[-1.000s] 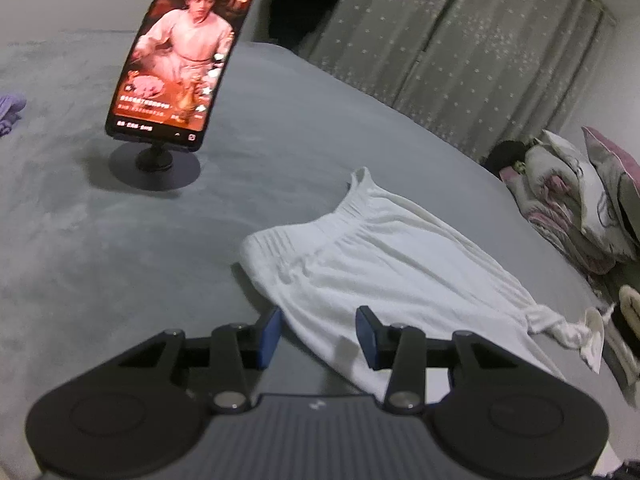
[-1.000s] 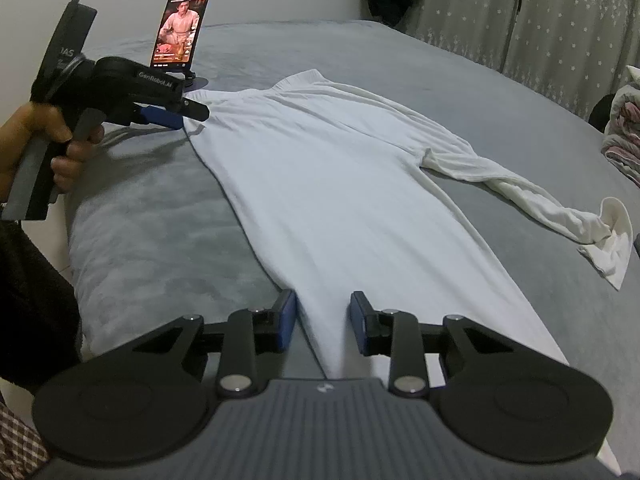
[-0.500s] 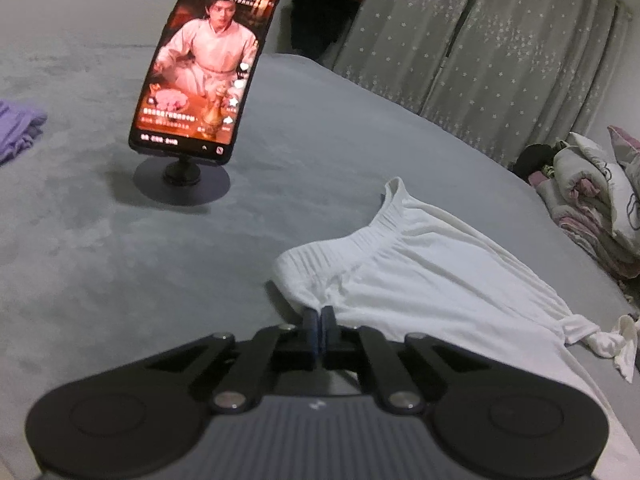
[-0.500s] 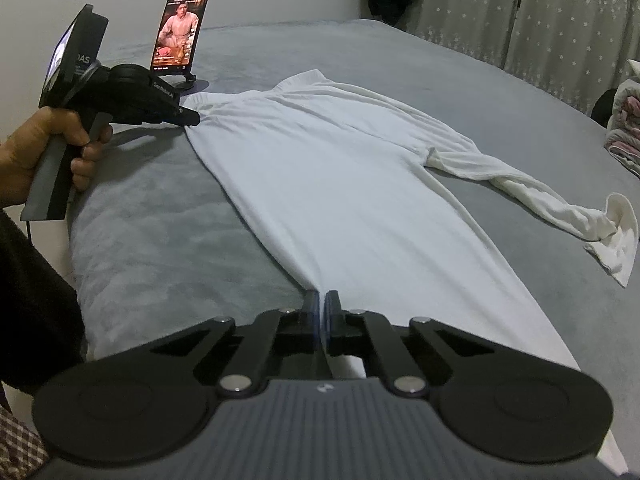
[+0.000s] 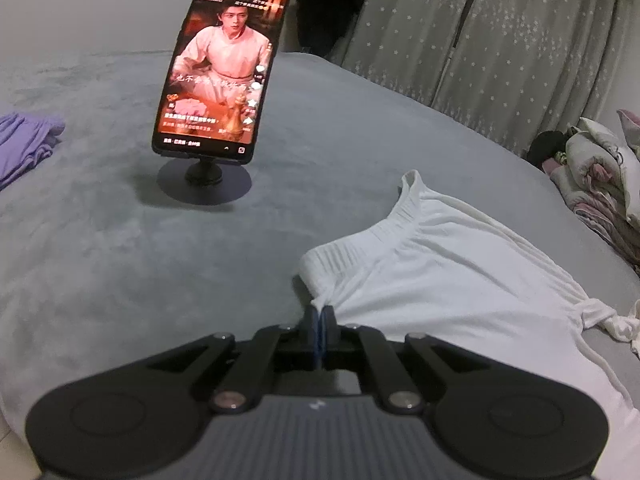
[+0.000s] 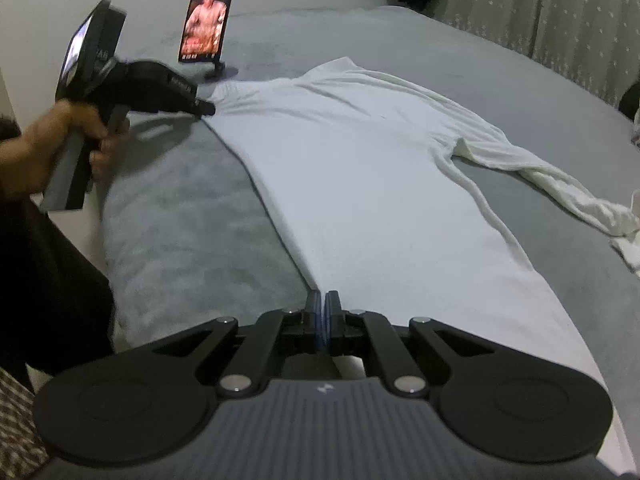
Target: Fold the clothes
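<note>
Both clamped on the white shirt's near edge, left gripper and right gripper should lift evenly toward 2 o'clock, keeping fabric taut.

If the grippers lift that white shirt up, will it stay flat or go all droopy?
Probably droopy: the white shirt is thin cloth, already bunching where the left gripper pinches it. It is likely light too. The loose sleeve would likely dangle.

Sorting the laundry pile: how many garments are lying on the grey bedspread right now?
2: a white long-sleeved shirt spread flat, held at its near edge by both grippers, and a purple garment at the far left edge. The bundle by the curtains looks like bedding; more may lie out of view.
</note>
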Demonstrator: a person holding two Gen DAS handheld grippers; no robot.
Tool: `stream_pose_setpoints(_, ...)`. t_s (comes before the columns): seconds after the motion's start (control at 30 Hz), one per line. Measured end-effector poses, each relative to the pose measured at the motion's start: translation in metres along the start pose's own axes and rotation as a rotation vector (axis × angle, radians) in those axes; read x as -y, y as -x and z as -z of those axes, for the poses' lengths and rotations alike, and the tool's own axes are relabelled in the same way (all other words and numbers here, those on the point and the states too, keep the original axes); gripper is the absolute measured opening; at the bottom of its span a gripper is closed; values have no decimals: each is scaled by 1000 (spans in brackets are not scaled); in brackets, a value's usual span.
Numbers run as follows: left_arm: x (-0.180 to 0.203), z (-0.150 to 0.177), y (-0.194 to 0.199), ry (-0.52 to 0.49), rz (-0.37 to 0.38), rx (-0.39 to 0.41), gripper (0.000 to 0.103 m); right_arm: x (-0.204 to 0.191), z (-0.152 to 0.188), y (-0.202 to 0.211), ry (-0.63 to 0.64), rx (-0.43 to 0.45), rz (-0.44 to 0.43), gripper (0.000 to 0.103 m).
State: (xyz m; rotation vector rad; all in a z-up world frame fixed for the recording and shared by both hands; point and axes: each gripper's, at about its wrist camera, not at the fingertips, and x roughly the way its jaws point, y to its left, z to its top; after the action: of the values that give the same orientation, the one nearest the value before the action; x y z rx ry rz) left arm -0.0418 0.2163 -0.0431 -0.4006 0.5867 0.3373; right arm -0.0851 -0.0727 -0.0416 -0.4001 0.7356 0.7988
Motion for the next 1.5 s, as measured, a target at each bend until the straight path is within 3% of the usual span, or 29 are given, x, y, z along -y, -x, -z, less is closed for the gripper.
stream_pose_setpoints(0.13,-1,-1,2,6,9,-5,7,1,0,1,-5,0,-1,8)
stream_pose_setpoints(0.17,-1,0,3,2,11,-6,8,1,0,2,-8,1,-4,13)
stream_pose_setpoints(0.37,4,-2,10,0,28,-8,32,5,-2,5,-28,8,-13,14)
stream_pose_setpoints(0.53,8,-3,16,-13,39,4,42,11,-3,7,-56,17,-11,15)
stream_pose_setpoints(0.8,19,-4,28,-61,86,32,51,15,-3,11,-78,30,-7,18)
stream_pose_setpoints(0.87,24,-3,30,-83,107,34,54,16,-3,12,-84,34,-1,33)
stream_pose_setpoints(0.93,29,-1,32,-104,133,31,56,18,-3,15,-90,42,5,38)
stream_pose_setpoints(1.5,76,17,42,-284,328,8,61,44,10,33,-243,65,64,43)
